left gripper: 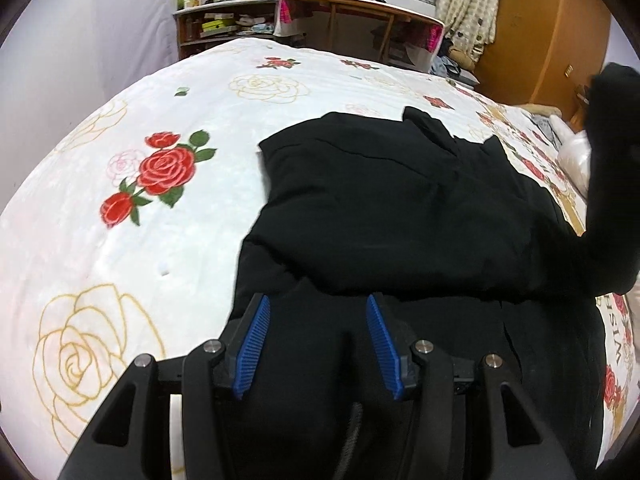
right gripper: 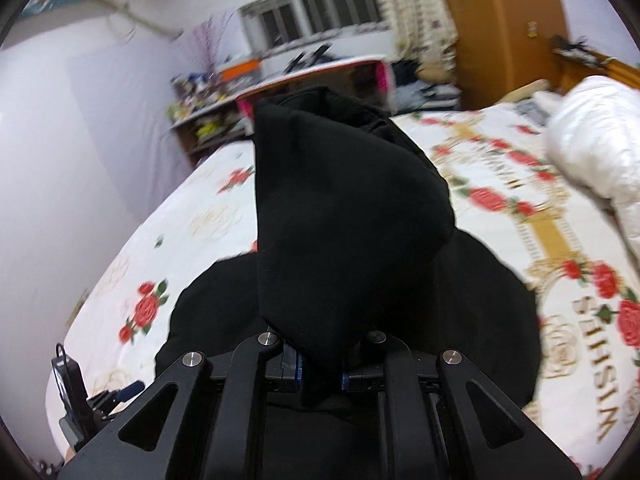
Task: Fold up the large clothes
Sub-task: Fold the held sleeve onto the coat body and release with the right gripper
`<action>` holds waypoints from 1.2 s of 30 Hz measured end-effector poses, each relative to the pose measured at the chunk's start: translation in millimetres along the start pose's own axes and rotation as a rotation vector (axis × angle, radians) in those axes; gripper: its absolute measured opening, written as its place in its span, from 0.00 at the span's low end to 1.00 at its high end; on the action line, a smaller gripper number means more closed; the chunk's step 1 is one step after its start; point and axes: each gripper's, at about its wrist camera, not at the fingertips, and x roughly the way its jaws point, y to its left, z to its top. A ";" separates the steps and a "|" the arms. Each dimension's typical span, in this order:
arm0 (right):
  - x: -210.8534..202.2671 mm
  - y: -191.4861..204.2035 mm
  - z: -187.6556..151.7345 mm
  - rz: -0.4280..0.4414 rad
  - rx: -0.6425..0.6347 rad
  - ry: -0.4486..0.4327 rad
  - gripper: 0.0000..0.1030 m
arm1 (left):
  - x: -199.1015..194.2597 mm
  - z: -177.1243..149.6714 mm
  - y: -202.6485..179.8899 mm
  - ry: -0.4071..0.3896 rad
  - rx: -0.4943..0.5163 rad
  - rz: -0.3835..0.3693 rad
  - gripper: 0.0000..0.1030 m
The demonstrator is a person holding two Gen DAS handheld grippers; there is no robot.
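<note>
- Left gripper (left gripper: 318, 344): jaws held half apart, nothing pinched; hovered over the near hem, likely to steady it.
- Black garment (left gripper: 400, 208): spread toward the bed's (left gripper: 168, 248) right side.
- Right gripper (right gripper: 322, 378): clamped on a lifted garment fold, apparently for folding over.

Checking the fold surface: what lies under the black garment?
The black garment lies on a rose-print bedspread; the part beneath is covered. The right gripper lifts one section.
</note>
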 end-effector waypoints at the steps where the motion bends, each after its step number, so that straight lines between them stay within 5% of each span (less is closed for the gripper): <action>1: 15.9 12.2 -5.3 0.007 -0.014 0.024 0.12 | -0.3 -0.8 3.6 -0.001 -0.007 -0.001 0.51; 8: 103.9 48.2 -48.0 0.023 -0.037 0.192 0.12 | -2.4 -12.8 35.7 -0.002 -0.064 0.005 0.51; 14: 155.3 59.2 -89.1 -0.016 -0.063 0.317 0.22 | 1.3 -21.2 47.6 0.010 -0.081 0.007 0.51; 17: 153.6 63.1 -94.7 0.022 -0.088 0.298 0.49 | 2.2 -20.2 47.8 0.007 -0.074 0.001 0.51; 18: 150.8 65.1 -93.5 0.060 -0.079 0.294 0.70 | 1.7 -18.9 47.0 0.005 -0.072 -0.002 0.51; 19: 148.0 66.4 -91.8 0.087 -0.070 0.290 0.77 | 1.0 -16.9 46.3 0.001 -0.072 -0.006 0.51; 26: 95.3 73.0 -67.7 0.170 -0.065 0.162 0.77 | -11.9 10.3 29.5 -0.034 -0.076 -0.086 0.56; 31: 62.7 15.2 -67.8 0.035 -0.035 0.112 0.77 | -9.2 40.4 -4.4 -0.046 -0.100 -0.228 0.66; 36: 55.1 -53.2 -81.1 -0.099 0.045 0.156 0.77 | 16.9 69.2 -59.6 -0.022 -0.076 -0.377 0.69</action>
